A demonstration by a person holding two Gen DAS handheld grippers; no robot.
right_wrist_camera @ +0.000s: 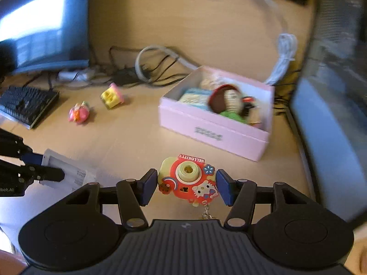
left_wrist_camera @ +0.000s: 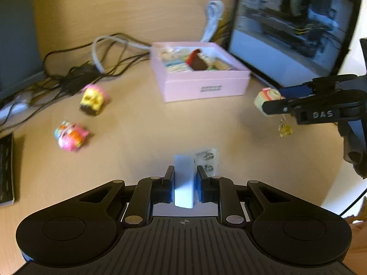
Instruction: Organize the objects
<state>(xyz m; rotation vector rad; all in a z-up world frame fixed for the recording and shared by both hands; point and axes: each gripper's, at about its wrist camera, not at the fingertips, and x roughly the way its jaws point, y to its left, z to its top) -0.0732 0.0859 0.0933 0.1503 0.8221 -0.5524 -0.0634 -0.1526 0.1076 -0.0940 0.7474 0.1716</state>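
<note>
The left gripper [left_wrist_camera: 184, 178] has its jaws pinching a white plastic block [left_wrist_camera: 183, 181] between the blue pads, holding it upright just above the counter [left_wrist_camera: 146, 133]. In the right wrist view the same block [right_wrist_camera: 66, 171] juts out from the black fingers at the near left.

The right gripper [right_wrist_camera: 187, 185] has its jaws closed in on a toy camera [right_wrist_camera: 187, 180], red-faced with a cream body, a Hello Kitty figure and a short chain hanging below. Both pads sit against its sides. From the left wrist view the toy [left_wrist_camera: 267, 98] shows at the tip of the right gripper [left_wrist_camera: 275, 98], lifted clear of the counter, with a yellow charm [left_wrist_camera: 285, 129] dangling under it.

Farther back stands an open pink box [left_wrist_camera: 206, 87], already holding several small toys, among them a brown-and-red one [left_wrist_camera: 197, 60]. It is to the far right of the left gripper and beyond the held camera. To the far left lie a yellow and pink toy [left_wrist_camera: 93, 99] and, nearer, a pink multicoloured toy [left_wrist_camera: 71, 136], near each other but apart. Behind them is a tangle of black and white cables [left_wrist_camera: 103, 57]. A monitor [left_wrist_camera: 293, 23] stands at the far right, and a keyboard [right_wrist_camera: 25, 105] lies at the left.
</note>
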